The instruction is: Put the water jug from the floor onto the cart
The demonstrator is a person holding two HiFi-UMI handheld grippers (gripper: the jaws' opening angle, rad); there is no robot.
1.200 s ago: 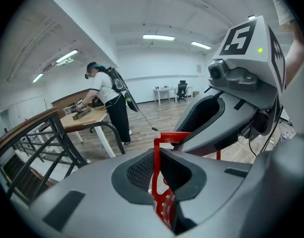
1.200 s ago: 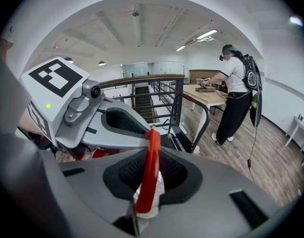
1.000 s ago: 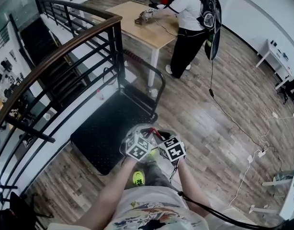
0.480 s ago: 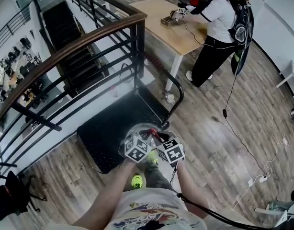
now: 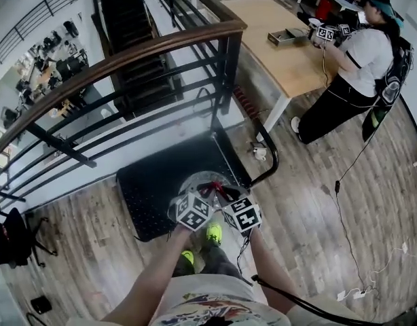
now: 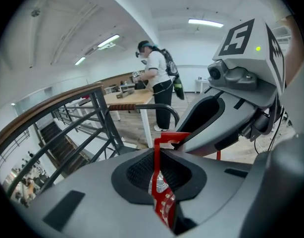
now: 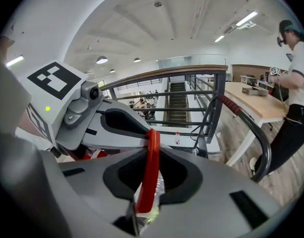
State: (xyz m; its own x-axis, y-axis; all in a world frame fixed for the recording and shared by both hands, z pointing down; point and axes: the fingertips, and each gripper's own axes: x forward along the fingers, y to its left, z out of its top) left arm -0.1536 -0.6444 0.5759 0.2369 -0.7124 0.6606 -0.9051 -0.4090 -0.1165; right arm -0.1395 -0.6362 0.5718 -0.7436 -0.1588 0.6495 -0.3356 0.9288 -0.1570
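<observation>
The water jug (image 5: 203, 184) is clear with a red handle (image 5: 215, 187) and hangs over the near edge of the black cart platform (image 5: 154, 185). My left gripper (image 5: 203, 197) and right gripper (image 5: 226, 197) sit side by side, both shut on that handle. In the left gripper view the red handle (image 6: 158, 175) runs between the jaws, with the right gripper (image 6: 226, 118) just beyond. The right gripper view shows the red handle (image 7: 148, 170) pinched the same way. The cart's push bar (image 5: 268, 156) rises on the right side.
A black railing with a wooden top rail (image 5: 127, 56) curves behind the cart, with a stairwell (image 5: 130, 26) beyond. A person (image 5: 358, 73) works at a wooden table (image 5: 280, 29). Cables (image 5: 348, 229) trail over the wood floor. My feet (image 5: 213, 233) stand just before the cart.
Both grippers have carried the jug along together, still shut on its handle. The cart now lies straight ahead beneath the jug, and the railing, table and person have swung right in the head view.
</observation>
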